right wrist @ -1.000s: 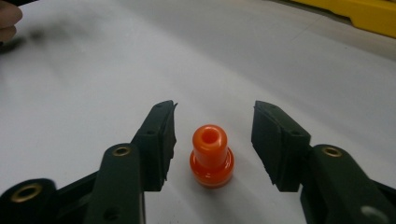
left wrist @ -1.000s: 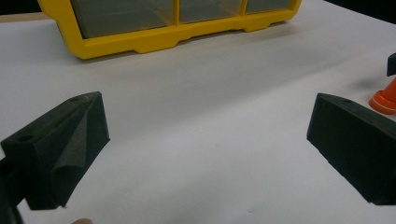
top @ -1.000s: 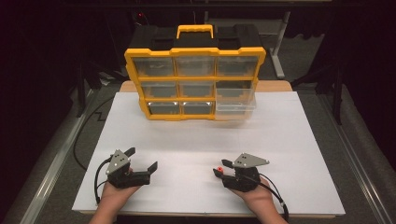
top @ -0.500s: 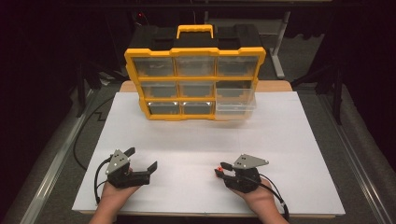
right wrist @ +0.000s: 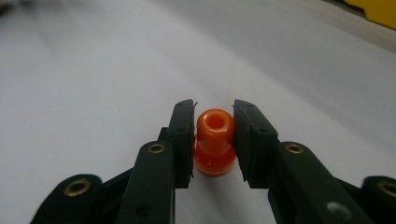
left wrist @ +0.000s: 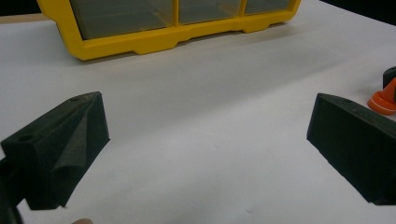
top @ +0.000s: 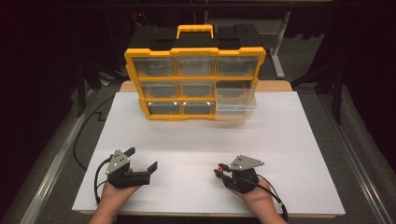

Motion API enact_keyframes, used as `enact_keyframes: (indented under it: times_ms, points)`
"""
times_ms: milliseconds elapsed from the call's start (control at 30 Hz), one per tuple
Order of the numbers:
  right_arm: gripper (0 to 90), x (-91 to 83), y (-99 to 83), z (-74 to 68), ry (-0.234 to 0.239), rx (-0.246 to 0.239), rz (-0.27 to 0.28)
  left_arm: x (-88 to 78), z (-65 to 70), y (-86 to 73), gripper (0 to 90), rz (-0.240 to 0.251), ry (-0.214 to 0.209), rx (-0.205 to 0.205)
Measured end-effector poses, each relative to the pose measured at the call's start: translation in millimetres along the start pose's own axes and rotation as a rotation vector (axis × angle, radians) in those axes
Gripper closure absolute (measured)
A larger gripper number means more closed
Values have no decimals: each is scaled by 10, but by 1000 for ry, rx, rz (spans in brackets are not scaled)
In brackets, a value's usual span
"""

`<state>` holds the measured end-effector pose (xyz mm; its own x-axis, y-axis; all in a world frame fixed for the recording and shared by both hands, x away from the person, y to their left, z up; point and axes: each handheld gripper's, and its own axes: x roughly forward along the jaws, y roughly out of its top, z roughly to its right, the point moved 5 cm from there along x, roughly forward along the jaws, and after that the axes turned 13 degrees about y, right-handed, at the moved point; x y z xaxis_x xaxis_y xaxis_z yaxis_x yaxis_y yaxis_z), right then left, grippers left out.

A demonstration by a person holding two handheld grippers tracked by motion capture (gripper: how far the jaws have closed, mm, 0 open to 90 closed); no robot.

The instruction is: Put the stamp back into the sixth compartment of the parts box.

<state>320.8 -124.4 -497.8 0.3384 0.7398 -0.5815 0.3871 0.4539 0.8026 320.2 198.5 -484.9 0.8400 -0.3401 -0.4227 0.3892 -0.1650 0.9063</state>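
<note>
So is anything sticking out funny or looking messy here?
Yes, one thing: on the yellow organizer box, the clear drawer at the lower right sticks out past the front while the other drawers sit flush. Nothing looks spilled or broken. The right gripper has just been closing around a small orange piece on the white table.

Looks like a lab or workshop recording station. White sheet [top: 289,140] covers the table at frame centre, dark surroundings all round. Yellow parts organizer [top: 194,77] at upper centre, metal stand legs [top: 280,46] upper right.
</note>
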Motion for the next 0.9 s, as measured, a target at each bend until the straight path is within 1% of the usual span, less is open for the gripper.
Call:
enact_keyframes:
  times_ms: [267, 400, 533, 667, 900]
  points:
    - [726, 2, 3, 1, -8, -14, -6, 3, -6, -1, 2, 0, 1, -1]
    - [730, -3, 2, 1, -5, -8, -8, 8, -1, -3, 2, -4, 0, 6]
    - [734, -16, 11, -6, 1, -16, 0, 6, 0, -3, 2, -3, -1, 6]
    - [734, -60, 29, 8, -1, -16, 17, 4, 2, -2, 3, -1, -2, 3]
    - [733, -186, 33, 90, -23, 4, 41, 3, -2, 1, 3, 2, -6, -1]
